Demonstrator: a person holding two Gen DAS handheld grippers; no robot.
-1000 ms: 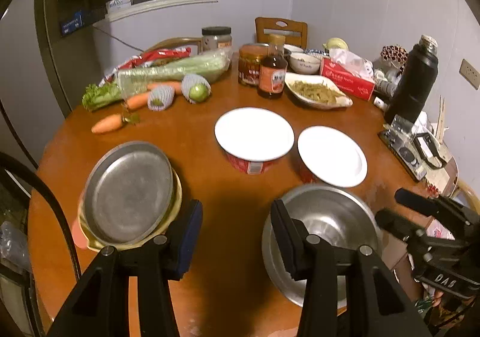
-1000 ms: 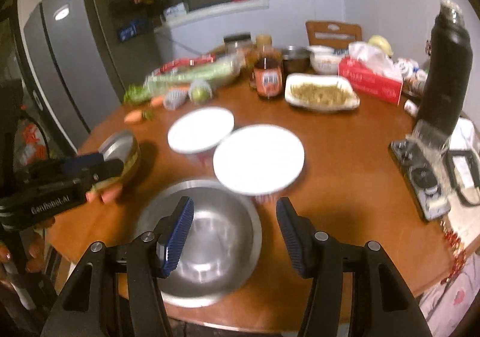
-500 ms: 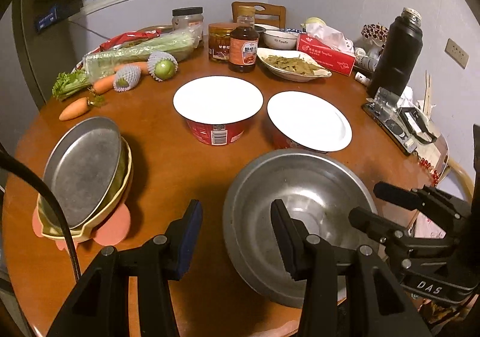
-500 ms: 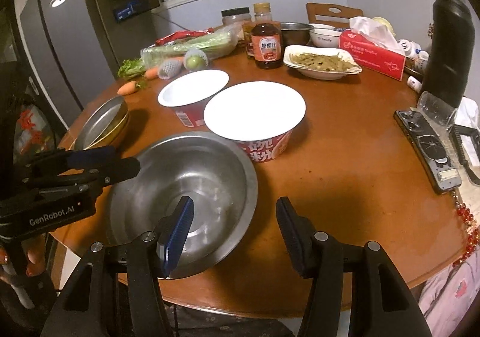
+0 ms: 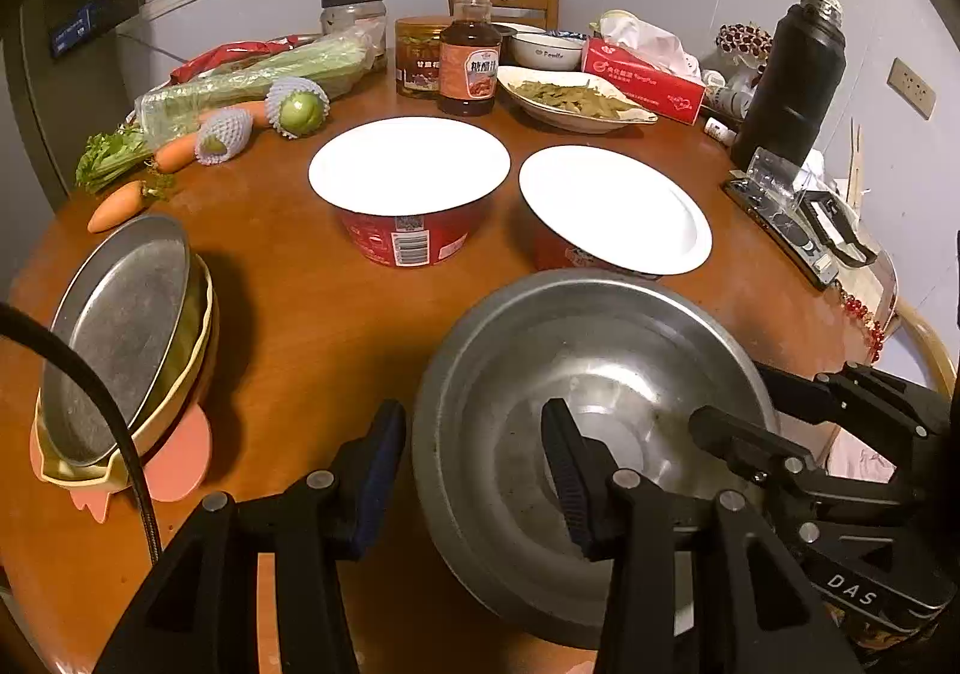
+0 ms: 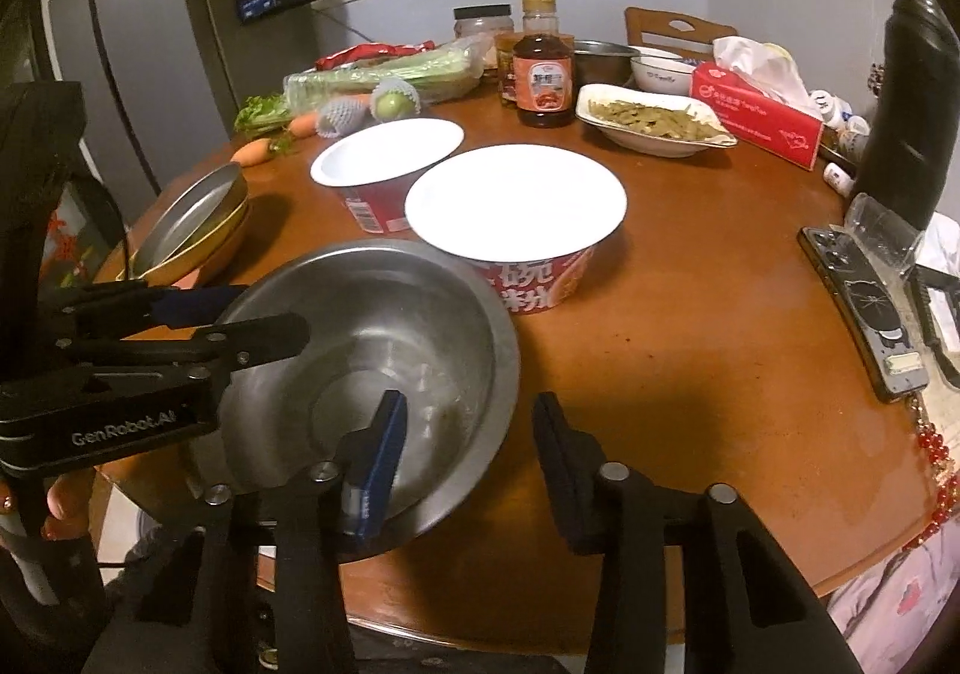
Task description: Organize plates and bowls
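Note:
A large steel bowl (image 5: pixel 600 374) sits at the near table edge; it also shows in the right wrist view (image 6: pixel 384 350). My left gripper (image 5: pixel 474 464) is open, straddling the bowl's left rim, one finger inside. My right gripper (image 6: pixel 468 452) is open, straddling the bowl's right rim. Each gripper shows in the other's view, the right (image 5: pixel 840 434) and the left (image 6: pixel 150 350). A steel plate (image 5: pixel 120 326) rests tilted in a yellow dish (image 5: pixel 192 338) at the left. Two red instant-noodle bowls with white lids (image 5: pixel 408 176) (image 5: pixel 612 212) stand behind the steel bowl.
At the back are a sauce bottle (image 5: pixel 471 56), a dish of greens (image 5: pixel 576 101), a tissue box (image 5: pixel 642 80), jars, celery and carrots (image 5: pixel 240 86). A black thermos (image 5: pixel 792 80) and a phone (image 6: pixel 864 308) are at the right. The table edge is close below.
Both grippers have moved forward and down onto the steel bowl's opposite rims. The bowl looms larger in both views. Both stay open.

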